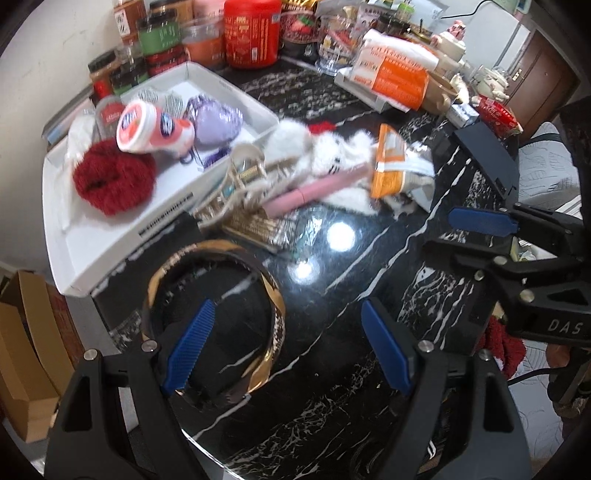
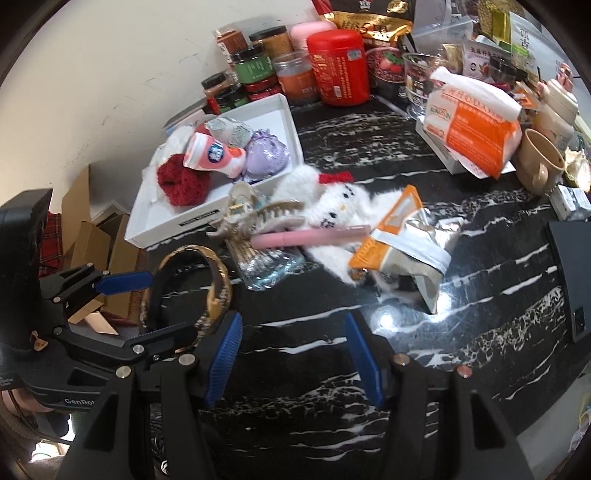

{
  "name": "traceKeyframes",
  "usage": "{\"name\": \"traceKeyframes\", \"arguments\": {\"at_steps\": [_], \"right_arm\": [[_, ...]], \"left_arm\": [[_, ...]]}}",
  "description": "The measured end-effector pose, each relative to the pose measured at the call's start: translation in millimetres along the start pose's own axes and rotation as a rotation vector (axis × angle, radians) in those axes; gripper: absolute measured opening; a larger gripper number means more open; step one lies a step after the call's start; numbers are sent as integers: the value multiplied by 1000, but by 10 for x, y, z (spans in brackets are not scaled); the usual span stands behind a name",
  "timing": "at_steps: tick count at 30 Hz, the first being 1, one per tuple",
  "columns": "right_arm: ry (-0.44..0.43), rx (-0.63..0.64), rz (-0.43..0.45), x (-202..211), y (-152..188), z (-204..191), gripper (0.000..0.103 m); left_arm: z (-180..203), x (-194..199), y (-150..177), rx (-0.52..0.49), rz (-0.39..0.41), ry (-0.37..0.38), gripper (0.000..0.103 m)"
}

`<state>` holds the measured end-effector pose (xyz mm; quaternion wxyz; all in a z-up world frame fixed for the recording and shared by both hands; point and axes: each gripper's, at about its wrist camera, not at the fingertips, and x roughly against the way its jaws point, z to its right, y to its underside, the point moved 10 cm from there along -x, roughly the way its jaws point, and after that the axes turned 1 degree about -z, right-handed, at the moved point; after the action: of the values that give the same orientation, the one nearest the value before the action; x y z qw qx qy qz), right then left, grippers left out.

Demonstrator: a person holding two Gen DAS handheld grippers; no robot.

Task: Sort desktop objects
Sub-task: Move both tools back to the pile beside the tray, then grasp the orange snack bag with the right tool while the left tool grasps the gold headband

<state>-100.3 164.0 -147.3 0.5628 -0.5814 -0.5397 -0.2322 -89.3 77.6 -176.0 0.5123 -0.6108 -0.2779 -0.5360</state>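
A gold-and-brown headband (image 1: 275,317) lies on the black marble table near its left edge. My left gripper (image 1: 288,347) hangs open over it, its left pad (image 1: 188,347) above the inside of the loop. In the right wrist view the left gripper (image 2: 147,306) straddles the headband (image 2: 218,291). My right gripper (image 2: 295,360) is open over bare marble, holding nothing. A white tray (image 1: 110,258) holds a red scrunchie (image 1: 114,181), a pink bottle (image 1: 155,127) and a purple pouch (image 1: 218,122). Beside the tray lie a beige claw clip (image 2: 255,214), a pink tube (image 2: 306,236), a white plush (image 2: 332,199) and an orange packet (image 2: 399,236).
Jars and a red canister (image 1: 251,33) line the back wall. An orange-and-white bag (image 2: 476,125) and a beige mug (image 2: 539,162) stand at the back right. A dark flat device (image 2: 569,280) lies at the right. Cardboard boxes (image 1: 22,350) sit below the table's left edge.
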Motion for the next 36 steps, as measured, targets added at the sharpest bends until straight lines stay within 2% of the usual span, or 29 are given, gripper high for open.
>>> {"name": "traceKeyframes", "arguments": {"at_steps": [9, 12, 17, 23, 26, 31, 36], "right_arm": [[99, -16, 36, -56, -79, 372, 59], [149, 51, 39, -83, -148, 471, 59], [189, 144, 30, -173, -288, 593, 59], [230, 291, 22, -332, -406, 676, 65], [234, 351, 9, -396, -441, 704, 68], [247, 476, -24, -514, -462, 745, 68], [191, 590, -72, -636, -495, 726, 70]], "left_arm": [[55, -360, 130, 48, -58, 31, 81], [77, -448, 119, 65, -61, 56, 81], [56, -589, 86, 86, -76, 54, 81], [49, -728, 71, 124, -95, 71, 81], [58, -790, 71, 162, -108, 89, 81], [90, -802, 14, 164, -99, 84, 81], [91, -847, -58, 186, -114, 75, 81]]}}
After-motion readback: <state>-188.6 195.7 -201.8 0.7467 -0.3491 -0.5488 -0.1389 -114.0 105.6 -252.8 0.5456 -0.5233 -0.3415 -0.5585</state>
